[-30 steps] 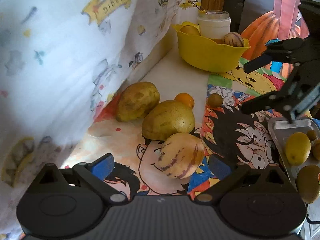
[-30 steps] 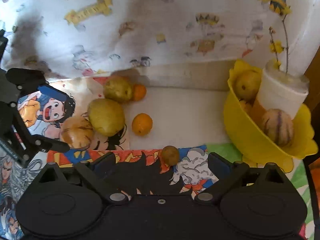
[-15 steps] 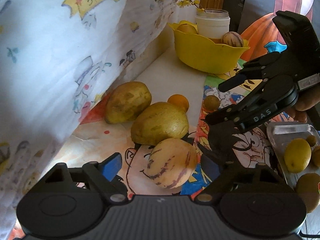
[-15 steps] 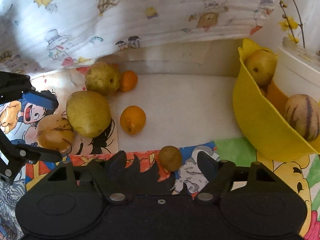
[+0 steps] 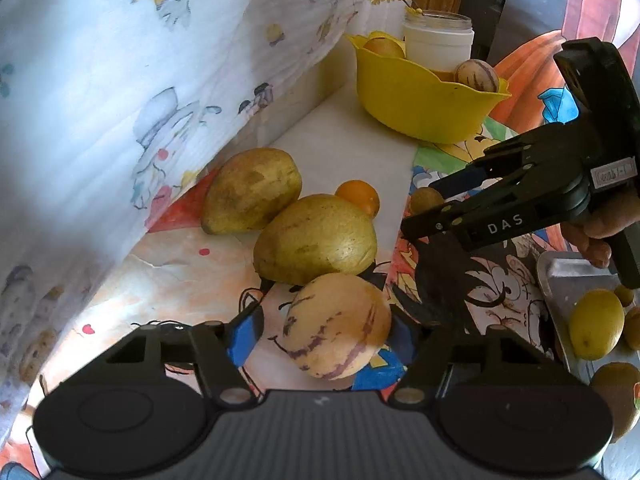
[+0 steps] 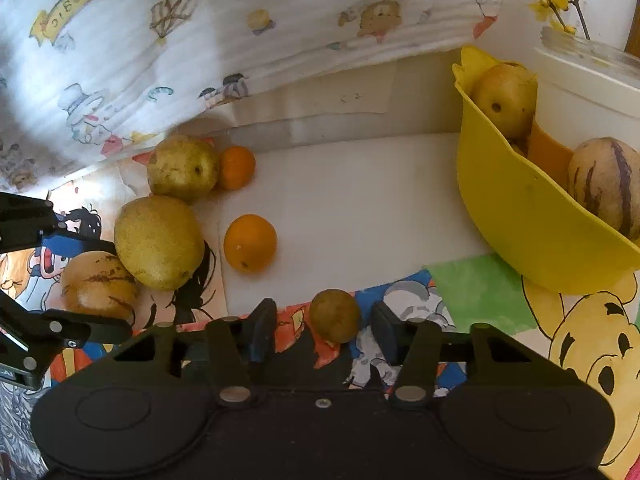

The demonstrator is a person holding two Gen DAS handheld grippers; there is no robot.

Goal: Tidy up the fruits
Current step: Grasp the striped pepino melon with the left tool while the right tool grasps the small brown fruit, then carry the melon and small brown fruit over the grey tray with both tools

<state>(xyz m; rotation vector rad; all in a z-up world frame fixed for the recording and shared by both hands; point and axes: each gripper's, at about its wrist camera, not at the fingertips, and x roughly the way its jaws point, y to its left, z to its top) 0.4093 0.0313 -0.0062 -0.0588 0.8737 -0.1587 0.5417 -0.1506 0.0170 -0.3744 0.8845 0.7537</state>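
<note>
My left gripper (image 5: 328,332) is open around a striped pepino melon (image 5: 338,325) that lies on the cartoon cloth; the jaws stand on either side of it, apart from it. Two yellow-green mangoes (image 5: 316,238) (image 5: 252,190) and an orange (image 5: 359,197) lie just beyond. My right gripper (image 6: 324,326) is open, its pads either side of a small brown kiwi (image 6: 335,315). It also shows in the left wrist view (image 5: 424,210), over the kiwi (image 5: 425,199). Two oranges (image 6: 250,243) (image 6: 237,167) lie further out in the right wrist view.
A yellow bowl (image 6: 520,216) holds a pear-like fruit, a striped melon and a white jar (image 5: 438,42) at the back right. A metal tray (image 5: 560,276) with a lemon (image 5: 596,323) and small fruits sits at the right. A printed curtain (image 5: 120,80) hangs along the left.
My left gripper has moved forward so the striped melon now sits between its jaws. My right gripper has come down and forward around the small kiwi.
</note>
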